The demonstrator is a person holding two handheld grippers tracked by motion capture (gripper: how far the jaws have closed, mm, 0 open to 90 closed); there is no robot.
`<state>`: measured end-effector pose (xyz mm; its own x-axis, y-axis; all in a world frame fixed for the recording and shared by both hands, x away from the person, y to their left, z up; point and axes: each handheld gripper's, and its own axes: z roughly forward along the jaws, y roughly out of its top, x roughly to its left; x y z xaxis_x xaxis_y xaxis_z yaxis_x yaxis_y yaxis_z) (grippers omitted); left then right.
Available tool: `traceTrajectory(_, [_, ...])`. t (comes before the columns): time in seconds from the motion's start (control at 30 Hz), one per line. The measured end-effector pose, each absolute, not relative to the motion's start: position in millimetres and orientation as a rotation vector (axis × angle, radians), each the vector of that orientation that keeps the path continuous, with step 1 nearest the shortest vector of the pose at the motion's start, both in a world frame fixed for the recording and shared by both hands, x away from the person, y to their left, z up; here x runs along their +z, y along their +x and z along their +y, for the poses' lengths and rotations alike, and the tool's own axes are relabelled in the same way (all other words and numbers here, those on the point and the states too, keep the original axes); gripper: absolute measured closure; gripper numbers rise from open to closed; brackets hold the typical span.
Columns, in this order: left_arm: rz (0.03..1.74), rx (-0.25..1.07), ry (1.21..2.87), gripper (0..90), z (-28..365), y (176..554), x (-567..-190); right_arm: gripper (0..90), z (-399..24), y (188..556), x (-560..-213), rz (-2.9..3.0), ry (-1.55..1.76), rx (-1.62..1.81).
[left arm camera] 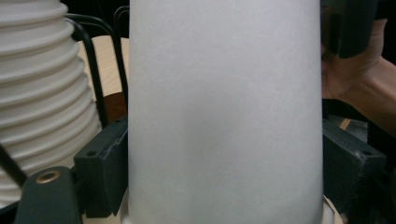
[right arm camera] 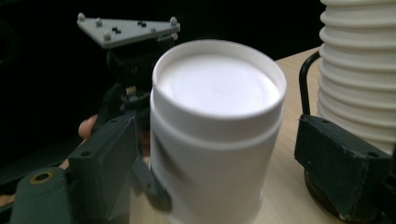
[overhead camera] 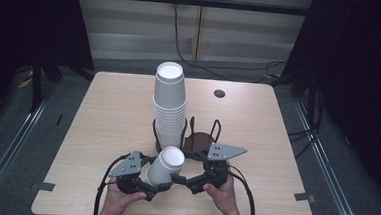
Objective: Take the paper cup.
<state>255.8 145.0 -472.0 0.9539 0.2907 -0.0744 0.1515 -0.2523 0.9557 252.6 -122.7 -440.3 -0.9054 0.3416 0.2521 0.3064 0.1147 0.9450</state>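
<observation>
Near table edge, left hand-held gripper [overhead camera: 161, 187] clamps inverted cup [overhead camera: 165, 165]; right hand-held gripper [right arm camera: 224, 186] spread around it.

A light wooden table [overhead camera: 113, 113] stands on a grey floor [overhead camera: 7, 126], with a pale wall [overhead camera: 243, 33] at 12 o'clock and darkness at 3 and 9.

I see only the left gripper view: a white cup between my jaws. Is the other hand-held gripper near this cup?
Observer: Yes. In the high view the right hand-held gripper reaches the cup from the opposite side.
Operator: Does it squeeze the cup already?
Observer: It seems not. The right gripper view shows a gap between one of its jaws and the cup.
Operator: How tall is the stack beside me?
Observer: The stack stands much taller than the cup, in a wire holder.
</observation>
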Motion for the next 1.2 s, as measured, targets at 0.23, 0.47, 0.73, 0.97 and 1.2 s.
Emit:
traceTrajectory(0.23, [0.340,0.138,1.862,16.1,148,258,-470,13.0,-135,250,-440,2.377,0.692,1.879])
traceTrajectory(0.47, [0.322,0.165,1.925,16.2,145,261,-458,13.1,-140,249,-436,2.408,0.685,1.810])
traceTrajectory(0.73, [0.312,0.149,1.976,16.2,150,266,-445,13.4,-136,251,-434,2.506,0.671,1.716])
traceTrajectory(0.97, [0.281,0.188,2.058,16.2,150,268,-437,13.4,-134,254,-422,2.557,0.657,1.631])
traceTrajectory(1.2, [0.271,0.195,2.108,16.2,147,270,-435,13.5,-132,259,-421,2.639,0.664,1.528])
